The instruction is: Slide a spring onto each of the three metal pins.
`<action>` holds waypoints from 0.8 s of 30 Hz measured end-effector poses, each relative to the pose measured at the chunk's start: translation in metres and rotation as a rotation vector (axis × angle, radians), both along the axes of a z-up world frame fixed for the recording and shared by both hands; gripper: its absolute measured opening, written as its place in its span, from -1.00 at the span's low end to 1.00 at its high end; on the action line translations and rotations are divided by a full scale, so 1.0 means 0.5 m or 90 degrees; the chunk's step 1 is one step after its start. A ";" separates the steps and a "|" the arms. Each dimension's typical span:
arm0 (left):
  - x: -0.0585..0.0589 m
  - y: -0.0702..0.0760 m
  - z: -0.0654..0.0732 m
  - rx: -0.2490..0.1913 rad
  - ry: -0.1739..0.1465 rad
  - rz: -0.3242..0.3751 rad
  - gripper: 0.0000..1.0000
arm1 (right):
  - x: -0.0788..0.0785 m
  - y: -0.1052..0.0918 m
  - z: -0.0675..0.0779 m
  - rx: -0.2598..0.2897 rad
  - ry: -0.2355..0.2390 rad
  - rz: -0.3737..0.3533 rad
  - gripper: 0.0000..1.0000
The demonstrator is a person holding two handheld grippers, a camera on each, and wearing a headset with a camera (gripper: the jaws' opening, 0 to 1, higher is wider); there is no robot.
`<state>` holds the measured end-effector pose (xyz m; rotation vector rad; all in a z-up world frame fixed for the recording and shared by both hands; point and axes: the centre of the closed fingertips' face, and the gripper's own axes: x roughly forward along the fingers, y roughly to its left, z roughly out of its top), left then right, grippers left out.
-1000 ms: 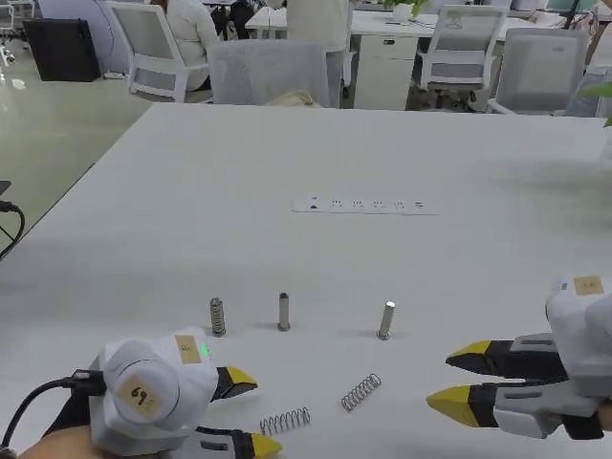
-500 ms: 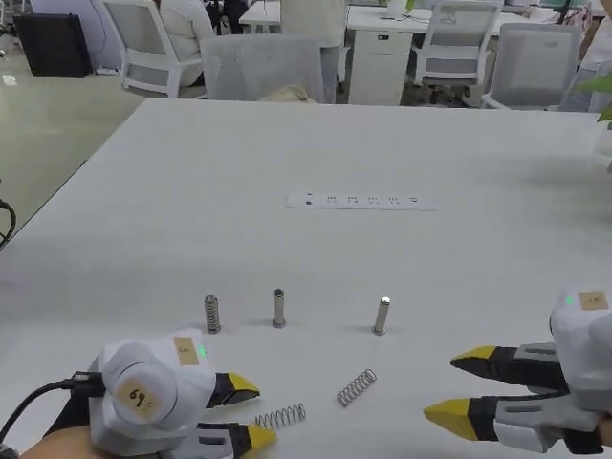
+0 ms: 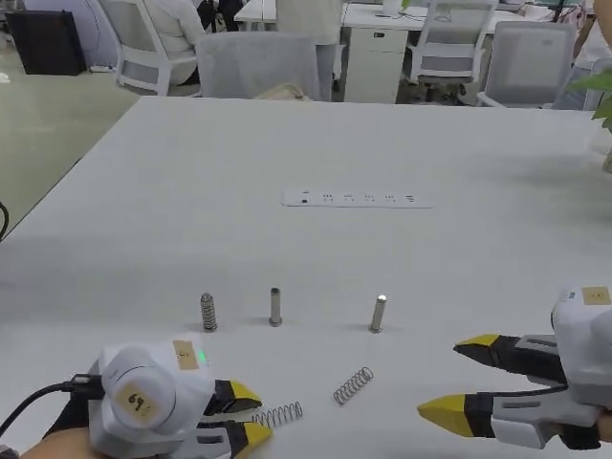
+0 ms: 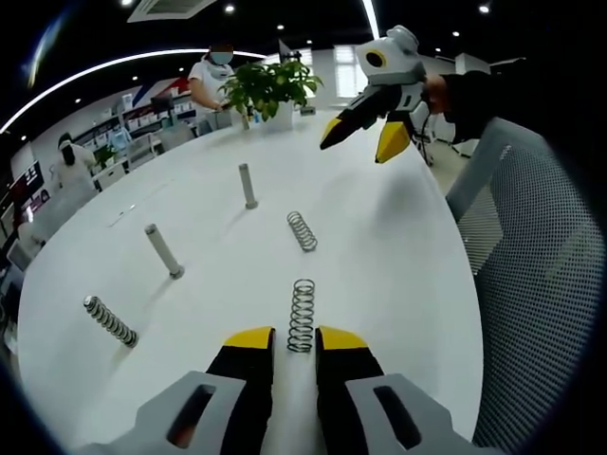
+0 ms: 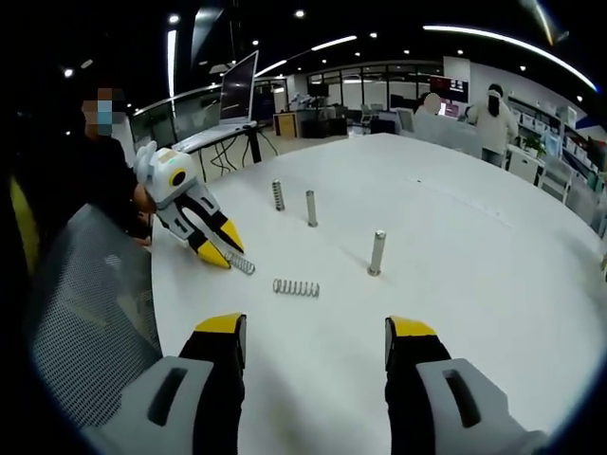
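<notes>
White office table, chairs beyond its far edge. Left hand-held gripper at the near edge, jaws narrowly apart, clamped on nothing. A spring lies directly ahead, its long axis in line with the jaws and its near end just inside the gap between them. A second spring lies further out, askew. Beyond, in a row along the near edge: first pin carrying a spring, middle pin and third pin bare. Right hand-held gripper, jaws wide apart, hovers well apart from both springs. The left is nearer.
</notes>
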<state>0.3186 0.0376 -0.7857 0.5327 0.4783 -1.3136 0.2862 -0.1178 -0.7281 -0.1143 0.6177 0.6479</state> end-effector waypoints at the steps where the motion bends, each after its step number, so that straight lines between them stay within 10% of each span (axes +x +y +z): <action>1: 0.000 0.000 -0.001 0.001 -0.001 0.000 -0.81 | 0.000 -0.001 0.000 -0.001 -0.001 0.000 0.18; 24: 0.003 -0.002 -0.004 0.000 -0.008 -0.009 -0.94 | 0.010 -0.004 0.003 0.003 -0.018 -0.012 0.57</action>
